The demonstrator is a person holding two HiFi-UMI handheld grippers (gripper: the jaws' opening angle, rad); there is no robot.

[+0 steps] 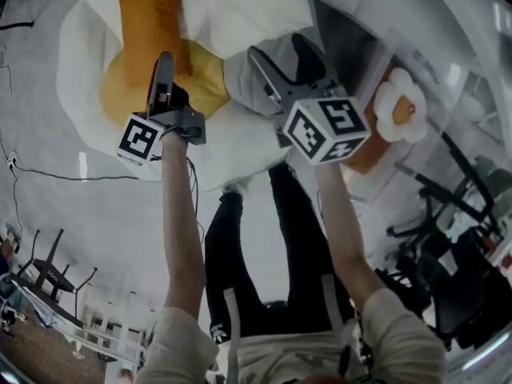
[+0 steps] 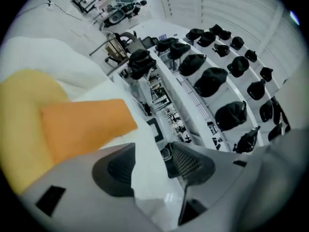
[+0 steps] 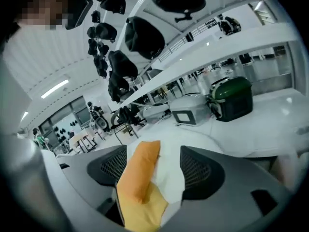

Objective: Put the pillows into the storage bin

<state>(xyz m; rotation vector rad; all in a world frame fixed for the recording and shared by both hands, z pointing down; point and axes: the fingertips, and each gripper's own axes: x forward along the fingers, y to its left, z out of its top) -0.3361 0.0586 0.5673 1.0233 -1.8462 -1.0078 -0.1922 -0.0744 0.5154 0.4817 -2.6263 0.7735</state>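
Holding pillow (image 1: 240, 6) at twelve o'clock, pinching its white edge in left gripper (image 2: 152, 166), orange-and-white fold in right gripper (image 3: 149, 170).

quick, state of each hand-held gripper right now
left hand-held gripper: closed on the pillow
right hand-held gripper: closed on the same pillow

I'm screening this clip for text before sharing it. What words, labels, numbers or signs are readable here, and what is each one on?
No text can be read in any view.
Left marker cube: black-and-white square pattern only, no letters.
Right marker cube: square patterns only, no letters.
White mark on the trouser leg: too small to read.
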